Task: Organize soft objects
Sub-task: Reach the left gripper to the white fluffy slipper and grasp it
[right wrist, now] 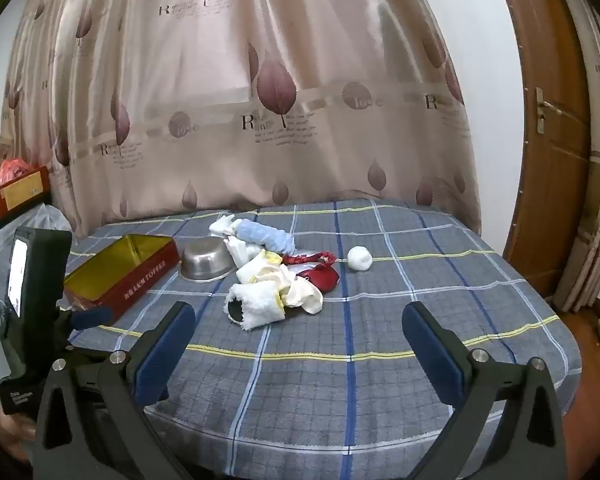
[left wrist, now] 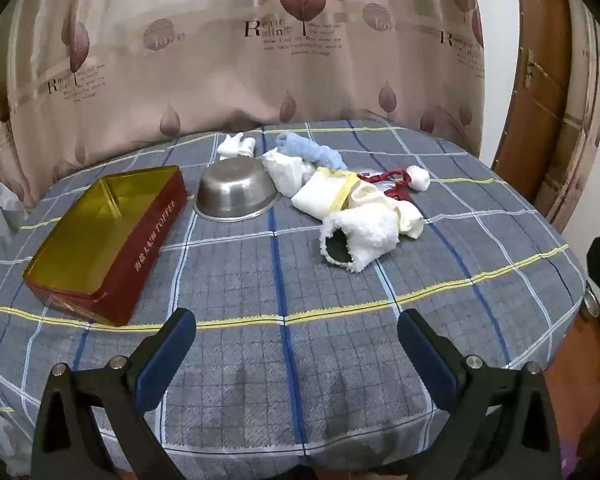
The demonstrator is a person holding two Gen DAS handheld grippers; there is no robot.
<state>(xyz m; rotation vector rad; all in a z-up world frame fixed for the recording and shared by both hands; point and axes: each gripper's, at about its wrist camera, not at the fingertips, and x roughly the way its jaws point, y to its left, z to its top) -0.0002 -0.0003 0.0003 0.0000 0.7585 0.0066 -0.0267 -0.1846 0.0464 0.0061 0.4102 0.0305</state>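
Note:
A pile of soft things lies mid-table: a fluffy white sock in front, cream clothes with yellow trim, a light blue sock, a red item, a white ball and small white socks. A red toffee tin with a gold inside stands open at the left, beside a steel bowl. My left gripper and right gripper are open, empty, near the front edge.
The table wears a grey-blue plaid cloth. A leaf-print curtain hangs behind it. A wooden door is at the right. The left gripper's body shows at the left of the right wrist view.

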